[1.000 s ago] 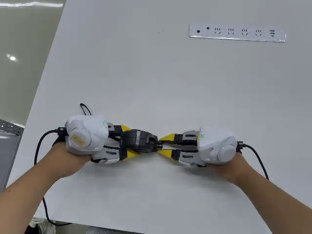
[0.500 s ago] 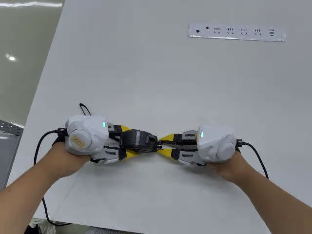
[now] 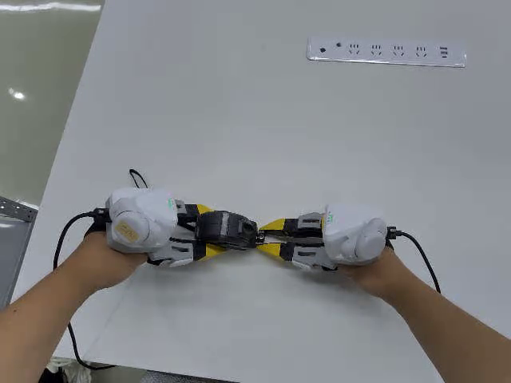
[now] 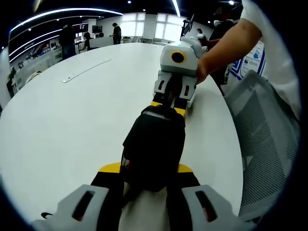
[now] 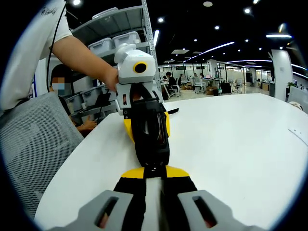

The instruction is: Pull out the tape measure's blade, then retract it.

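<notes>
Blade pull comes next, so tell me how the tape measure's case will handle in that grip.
The tape measure looks like a stiff, compact case, so the left gripper clamping it probably won't deform it. Its smooth-looking black sides might slip or twist once the right gripper, closed at its mouth, pulls.

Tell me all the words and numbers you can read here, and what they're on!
No text here is clear enough to quote.
Print on the white sleeve: too blurred to read.
Blue and white sign behind the person: too small to read.
Marks on the power strip: too small to read.
Black tape measure: no label shows on its case.
</notes>
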### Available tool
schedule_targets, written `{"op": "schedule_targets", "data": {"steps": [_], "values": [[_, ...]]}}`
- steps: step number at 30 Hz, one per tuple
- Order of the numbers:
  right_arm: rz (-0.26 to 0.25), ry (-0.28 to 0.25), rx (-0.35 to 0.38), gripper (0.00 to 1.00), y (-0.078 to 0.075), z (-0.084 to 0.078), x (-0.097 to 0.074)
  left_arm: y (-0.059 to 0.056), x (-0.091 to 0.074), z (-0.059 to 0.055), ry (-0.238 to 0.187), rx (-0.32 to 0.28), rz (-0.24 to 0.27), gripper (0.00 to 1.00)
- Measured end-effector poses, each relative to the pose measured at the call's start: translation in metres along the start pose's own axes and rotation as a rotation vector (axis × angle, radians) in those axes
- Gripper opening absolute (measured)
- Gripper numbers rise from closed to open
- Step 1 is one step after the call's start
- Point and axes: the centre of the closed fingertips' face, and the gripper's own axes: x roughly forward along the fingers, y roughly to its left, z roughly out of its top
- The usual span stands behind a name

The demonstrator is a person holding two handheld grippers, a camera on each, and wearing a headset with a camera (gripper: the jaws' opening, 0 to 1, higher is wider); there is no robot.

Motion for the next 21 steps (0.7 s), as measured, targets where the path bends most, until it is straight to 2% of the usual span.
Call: {"op": "schedule_targets", "data": {"steps": [12, 21], "values": [[0.005, -0.001, 0.003, 0.11, 0.000, -0.001, -0.003, 0.002, 0.001, -0.002, -0.003, 0.002, -0.004, 0.30], [-0.006, 0.001, 0.006, 0.11, -0.001, -0.005, -0.015, 0.002, 0.002, -0.003, -0.002, -0.001, -0.011, 0.29]]}}
